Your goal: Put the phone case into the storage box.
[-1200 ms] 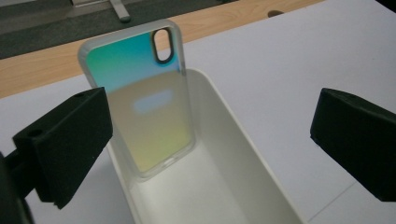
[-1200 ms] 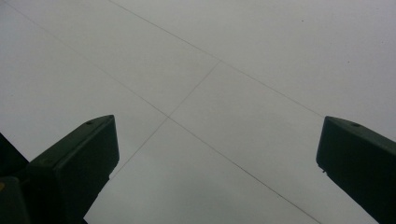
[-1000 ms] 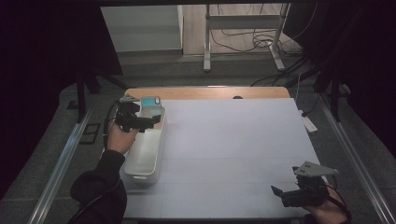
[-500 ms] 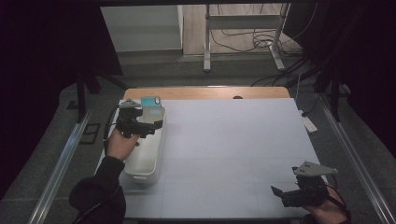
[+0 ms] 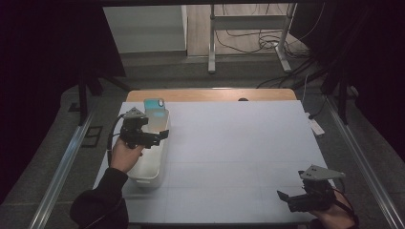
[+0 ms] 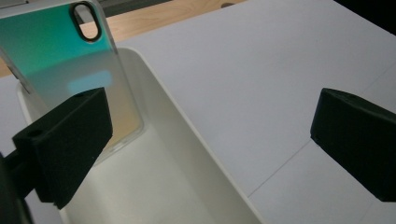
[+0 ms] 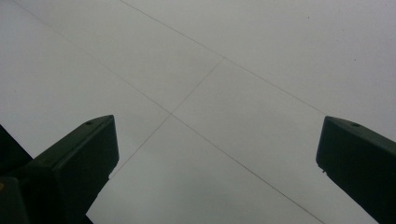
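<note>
White table [image 5: 239, 143] | white bin [image 5: 152, 164] at 9 o'clock, phone case [image 5: 154, 109] leaning inside | left gripper [image 5: 155, 138] over bin, jaws apart, empty | right gripper [image 5: 289, 198] at 5 o'clock, jaws apart, empty

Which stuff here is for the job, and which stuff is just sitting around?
For the job:
- phone case, leaning in the white bin
- left gripper, jaws open over the bin

Just sitting around:
- right gripper, open over bare table
- cables on the floor

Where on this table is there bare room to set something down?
The white sheet is bare from the bin across to the right gripper. The left edge is crowded: the left gripper is over the bin, where the phone case leans.
</note>
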`<state>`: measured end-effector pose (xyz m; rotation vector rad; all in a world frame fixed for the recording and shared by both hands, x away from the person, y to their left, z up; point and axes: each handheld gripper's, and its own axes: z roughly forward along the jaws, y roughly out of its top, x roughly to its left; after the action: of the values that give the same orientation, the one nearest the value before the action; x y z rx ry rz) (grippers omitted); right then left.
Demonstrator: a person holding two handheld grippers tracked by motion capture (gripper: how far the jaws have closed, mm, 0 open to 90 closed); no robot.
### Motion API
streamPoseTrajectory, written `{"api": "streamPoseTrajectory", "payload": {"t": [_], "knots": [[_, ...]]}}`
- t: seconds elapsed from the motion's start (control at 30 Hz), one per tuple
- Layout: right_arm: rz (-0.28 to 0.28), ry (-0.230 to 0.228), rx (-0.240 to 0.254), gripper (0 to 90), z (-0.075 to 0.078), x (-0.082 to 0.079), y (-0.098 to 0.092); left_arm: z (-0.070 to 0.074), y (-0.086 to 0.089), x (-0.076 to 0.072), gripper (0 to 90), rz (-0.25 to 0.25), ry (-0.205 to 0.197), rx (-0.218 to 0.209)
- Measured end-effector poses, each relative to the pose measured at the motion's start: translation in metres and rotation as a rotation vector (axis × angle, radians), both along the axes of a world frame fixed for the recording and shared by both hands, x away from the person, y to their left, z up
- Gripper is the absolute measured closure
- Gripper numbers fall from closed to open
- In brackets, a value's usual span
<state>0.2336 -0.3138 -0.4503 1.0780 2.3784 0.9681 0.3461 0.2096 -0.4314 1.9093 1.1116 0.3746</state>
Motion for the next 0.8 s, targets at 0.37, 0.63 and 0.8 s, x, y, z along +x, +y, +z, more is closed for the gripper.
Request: {"api": "streamPoseTrajectory", "payload": {"t": [0.37,0.63,0.8], "knots": [[0.000,0.001,-0.001,0.0,0.000,0.000,0.000,-0.005,-0.004,-0.011,0.0,-0.016,0.004,-0.022],[-0.003,0.000,-0.001,0.0,0.000,-0.001,0.000,-0.005,-0.009,-0.020,0.0,-0.043,-0.001,-0.024],[-0.001,0.000,0.000,0.0,0.000,-0.001,0.000,-0.006,-0.012,-0.026,0.0,-0.063,-0.001,-0.022]]}}
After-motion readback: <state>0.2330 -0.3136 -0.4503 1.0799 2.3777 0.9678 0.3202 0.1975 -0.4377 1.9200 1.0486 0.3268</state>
